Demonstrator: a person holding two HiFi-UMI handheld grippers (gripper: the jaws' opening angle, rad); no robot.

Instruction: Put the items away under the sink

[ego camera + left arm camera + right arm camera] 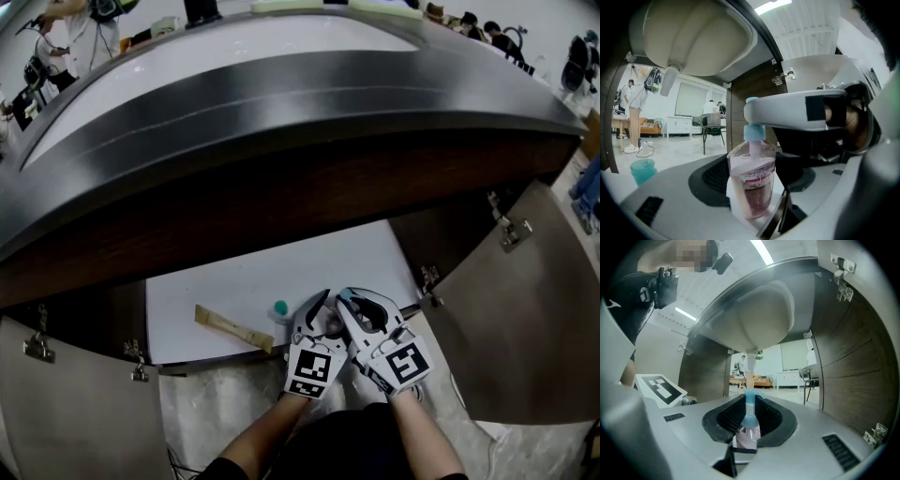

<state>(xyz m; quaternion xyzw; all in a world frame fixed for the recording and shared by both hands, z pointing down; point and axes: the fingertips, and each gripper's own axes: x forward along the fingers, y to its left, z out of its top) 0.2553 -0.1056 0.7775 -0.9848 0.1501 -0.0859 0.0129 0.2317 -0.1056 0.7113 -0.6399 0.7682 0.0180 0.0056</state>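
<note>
Pump bottle (752, 183) gripped from both sides: left hand-held gripper (317, 317) and right hand-held gripper (356, 309) both closed on it, held at front edge of cabinet floor (225, 281), under sink basin (693, 42). Teal cup (279, 307) and wooden stick (232, 328) already laid inside. Bottle not yet set down; placing and release judged left.

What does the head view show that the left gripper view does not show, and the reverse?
Only the head view: the wooden stick on the white cabinet floor, the countertop from above, and the left gripper with its marker cube. Only the left gripper view: the pink label on the pump bottle between the left gripper's jaws, and the sink bowl's underside. Both: the right gripper and a teal container.
</note>
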